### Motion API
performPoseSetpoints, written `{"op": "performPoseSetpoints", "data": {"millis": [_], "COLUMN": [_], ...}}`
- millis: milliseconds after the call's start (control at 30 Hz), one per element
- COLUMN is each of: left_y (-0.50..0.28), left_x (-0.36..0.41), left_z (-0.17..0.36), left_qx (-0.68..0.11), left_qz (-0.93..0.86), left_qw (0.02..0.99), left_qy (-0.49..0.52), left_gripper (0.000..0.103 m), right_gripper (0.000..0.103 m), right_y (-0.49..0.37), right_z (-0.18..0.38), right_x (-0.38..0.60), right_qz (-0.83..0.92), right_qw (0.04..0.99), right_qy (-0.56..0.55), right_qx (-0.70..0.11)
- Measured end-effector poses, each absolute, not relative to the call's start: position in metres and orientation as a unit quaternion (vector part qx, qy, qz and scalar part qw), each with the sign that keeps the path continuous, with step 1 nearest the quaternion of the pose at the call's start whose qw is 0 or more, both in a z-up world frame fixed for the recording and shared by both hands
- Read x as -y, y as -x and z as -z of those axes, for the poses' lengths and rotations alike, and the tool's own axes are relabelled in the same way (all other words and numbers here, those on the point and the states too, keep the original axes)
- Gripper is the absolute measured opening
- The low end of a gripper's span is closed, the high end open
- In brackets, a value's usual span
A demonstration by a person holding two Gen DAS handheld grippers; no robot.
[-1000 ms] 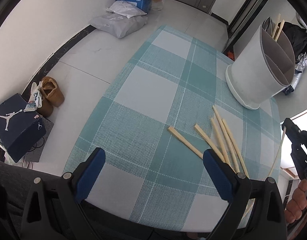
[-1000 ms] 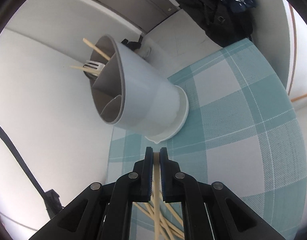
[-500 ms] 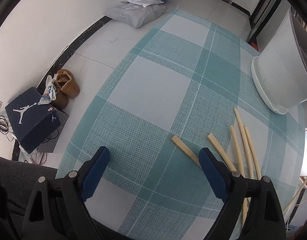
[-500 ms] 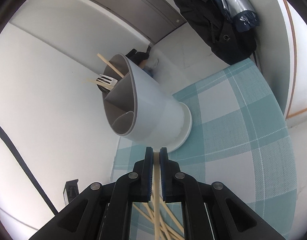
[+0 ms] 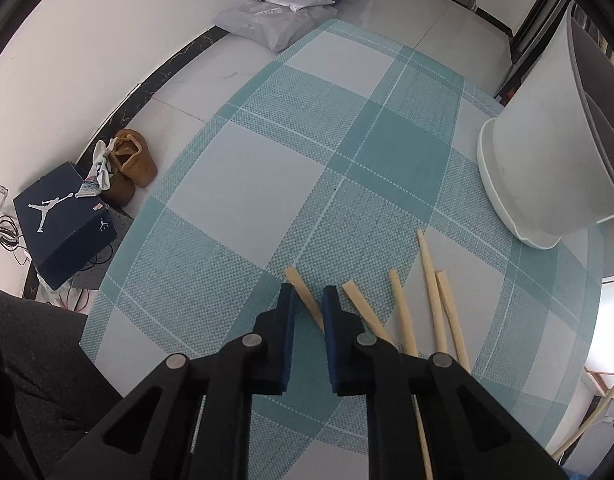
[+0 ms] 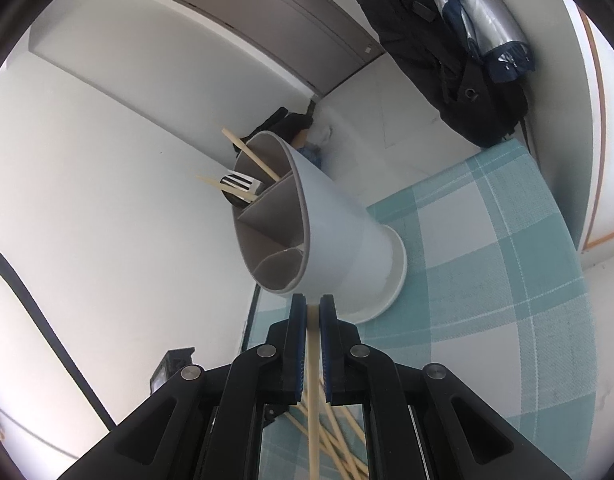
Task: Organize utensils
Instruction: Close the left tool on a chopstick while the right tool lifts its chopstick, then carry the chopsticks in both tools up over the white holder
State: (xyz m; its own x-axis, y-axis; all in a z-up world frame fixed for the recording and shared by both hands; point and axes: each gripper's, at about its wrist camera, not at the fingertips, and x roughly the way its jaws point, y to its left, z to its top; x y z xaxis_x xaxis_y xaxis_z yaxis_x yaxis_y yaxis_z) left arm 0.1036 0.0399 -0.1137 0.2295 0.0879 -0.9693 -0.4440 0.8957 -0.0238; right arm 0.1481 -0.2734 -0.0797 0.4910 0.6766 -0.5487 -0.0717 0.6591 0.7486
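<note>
Now | left gripper (image 5: 308, 300): just closing on pale chopstick (image 5: 303, 294) | right gripper (image 6: 313, 312): pinching chopstick (image 6: 313, 380)

Pale matt wooden chopsticks (image 5: 403, 312) just ahead of the left gripper, woven cloth check tablecloth (image 5: 267, 184), smooth matt plastic utensil holder (image 6: 331, 236) above right gripper, glossy metal spatula (image 6: 243, 184) inside

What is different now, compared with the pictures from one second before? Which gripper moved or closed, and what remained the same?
The left gripper came closer to the loose chopsticks on the checked cloth, and its jaws have just been closing on the leftmost chopstick, which now lies between them. The right gripper rose a little toward the white holder. It stayed shut on its chopstick; the holder did not move.
</note>
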Motion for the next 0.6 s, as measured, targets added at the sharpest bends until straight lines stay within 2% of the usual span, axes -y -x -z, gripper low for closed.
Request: {"op": "performPoseSetpoints", "data": {"millis": [100,433,600], "left_y": [-0.107,-0.123,-0.116], "left_x": [-0.042,-0.051,-0.047], "left_z": [0.115,0.116,0.095], "left_qx": [-0.59,-0.579,-0.53], "left_qz": [-0.171,-0.129,-0.099], "left_qw": [0.773,0.786,0.823], "left_qy": [0.157,0.172,0.177], "left_gripper": [0.003,0.003,0.003], "right_gripper": [0.006,0.006,0.006], "right_y": [-0.148,-0.15,-0.152], "right_z": [0.081,0.082,0.084], "right_x": [0.278,0.281,0.277], "right_qz": [-0.228,-0.219,-0.217], "right_qw": [0.794,0.798,0.798], "right_qy": [-0.34,-0.332,-0.323], "right_qx": [-0.45,-0.453,-0.459]}}
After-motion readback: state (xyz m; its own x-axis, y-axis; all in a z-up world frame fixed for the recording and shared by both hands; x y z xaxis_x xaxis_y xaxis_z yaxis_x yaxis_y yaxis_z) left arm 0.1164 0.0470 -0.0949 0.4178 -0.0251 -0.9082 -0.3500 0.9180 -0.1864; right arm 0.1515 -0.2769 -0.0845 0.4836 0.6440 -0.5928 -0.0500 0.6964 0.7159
